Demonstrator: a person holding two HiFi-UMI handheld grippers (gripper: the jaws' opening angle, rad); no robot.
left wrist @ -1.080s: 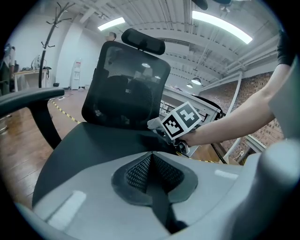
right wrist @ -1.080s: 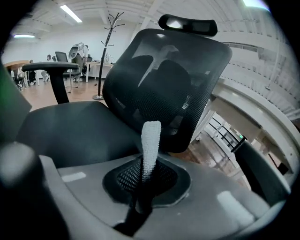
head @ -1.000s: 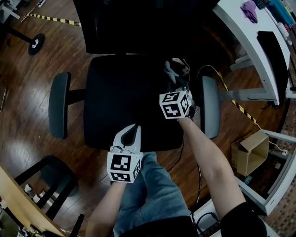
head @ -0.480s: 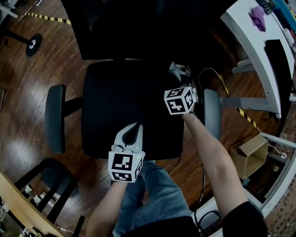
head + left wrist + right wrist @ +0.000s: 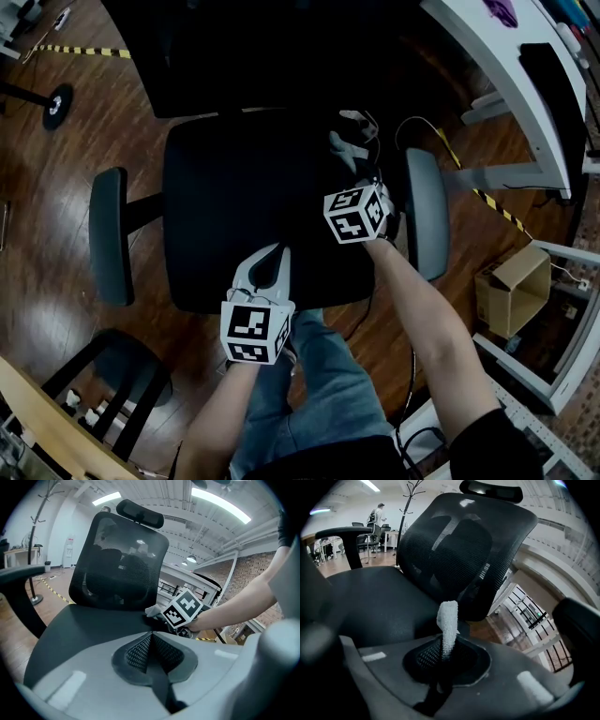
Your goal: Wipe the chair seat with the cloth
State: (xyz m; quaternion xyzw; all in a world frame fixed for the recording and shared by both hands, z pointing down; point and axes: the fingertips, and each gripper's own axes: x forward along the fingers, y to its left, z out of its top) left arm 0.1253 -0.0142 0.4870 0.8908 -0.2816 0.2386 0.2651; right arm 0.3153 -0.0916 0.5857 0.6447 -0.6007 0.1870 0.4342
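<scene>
left gripper (image 5: 150, 635) jaws together, nothing between | chair seat (image 5: 86, 625) just below | mesh backrest (image 5: 117, 569) ahead | right gripper (image 5: 162, 619) on seat's right side, pale cloth (image 5: 153, 610) at its tip

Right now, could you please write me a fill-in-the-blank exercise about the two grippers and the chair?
1. The right gripper is shut on the ___.
2. The left gripper is shut and holds ___.
3. The left gripper is at the ___ edge of the chair seat, opposite the backrest.
Missing words: cloth; nothing; front.
</scene>
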